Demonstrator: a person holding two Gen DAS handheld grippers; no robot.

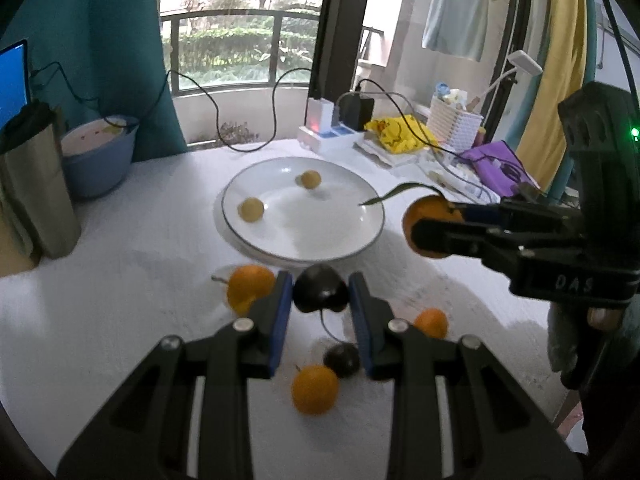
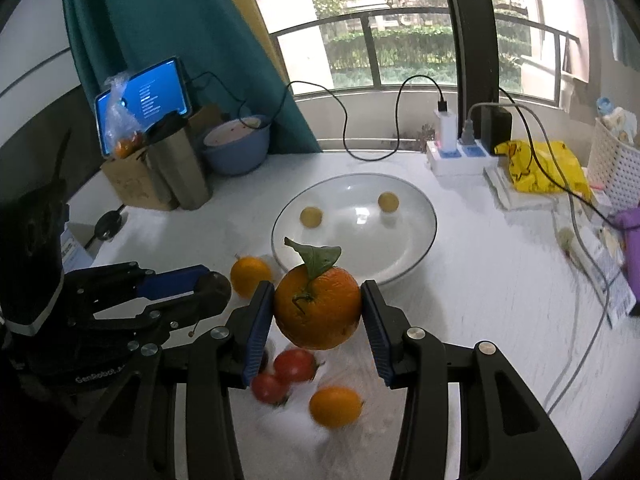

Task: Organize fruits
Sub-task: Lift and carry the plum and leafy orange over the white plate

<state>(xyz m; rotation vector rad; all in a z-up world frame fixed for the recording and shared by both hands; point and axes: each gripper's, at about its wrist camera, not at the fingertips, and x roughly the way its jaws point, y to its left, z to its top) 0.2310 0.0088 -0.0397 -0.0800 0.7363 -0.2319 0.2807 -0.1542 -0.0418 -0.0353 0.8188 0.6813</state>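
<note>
- Far left of the white bench (image 2: 480, 300): steel tumbler (image 2: 180, 168), a lit tablet (image 2: 144, 100) behind it, blue basin (image 2: 236, 148) just beside.
- Left gripper (image 1: 320, 296): jaws closed on a dark plum (image 1: 320, 288), its stem hanging below, lifted clear of the bench just short of the plate's near rim.
- Below and around the left gripper, loose on the bench: three small oranges (image 1: 250, 286), a second dark fruit (image 1: 342, 360).
- Centre: white plate (image 2: 416, 248) with two small yellow fruits (image 2: 311, 216), apart from each other.
- Right gripper (image 2: 318, 312): jaws clamped on a leafy orange (image 2: 318, 312), held above the bench, at the plate's near edge.
- Under it on the bench: two red tomatoes (image 2: 294, 364) touching, one small orange (image 2: 335, 406) near them.
- Far right: power strip (image 2: 460, 156) with chargers, yellow bag (image 2: 540, 168), white basket (image 2: 616, 164).
</note>
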